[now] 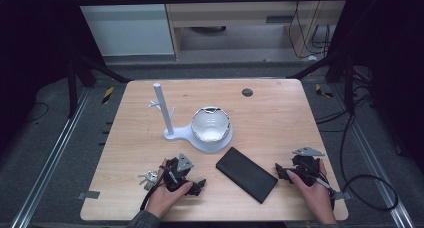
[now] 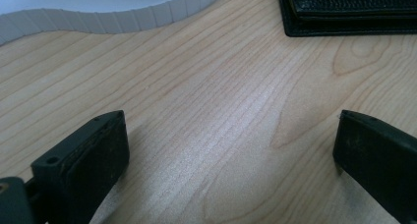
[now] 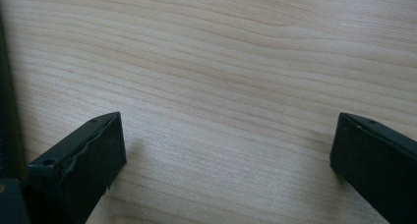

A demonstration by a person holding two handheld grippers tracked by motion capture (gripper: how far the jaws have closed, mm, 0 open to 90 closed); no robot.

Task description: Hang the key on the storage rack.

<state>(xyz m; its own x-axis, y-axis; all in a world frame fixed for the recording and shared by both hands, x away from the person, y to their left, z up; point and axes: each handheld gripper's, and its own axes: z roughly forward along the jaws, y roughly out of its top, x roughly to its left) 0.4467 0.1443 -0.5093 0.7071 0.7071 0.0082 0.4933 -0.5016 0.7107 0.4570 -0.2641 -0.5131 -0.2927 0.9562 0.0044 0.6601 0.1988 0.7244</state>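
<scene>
Both the left tongs [image 1: 196, 184] and the right tongs [image 1: 283, 171] rest open and empty on the wooden table [image 1: 280, 118]. Between them lies the black wallet [image 1: 246, 174], its long side going diagonally from the white stand [image 1: 186, 132] toward the person. The floor around is dark.

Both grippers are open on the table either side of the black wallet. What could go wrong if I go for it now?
The black wallet lies flat on the table, so open jaws may slide over it or push it rather than grip it. The left gripper sits near the white stand base and the glass bowl; a wide swing could knock them. The keys lie beside the left hand and might get swept aside.
</scene>
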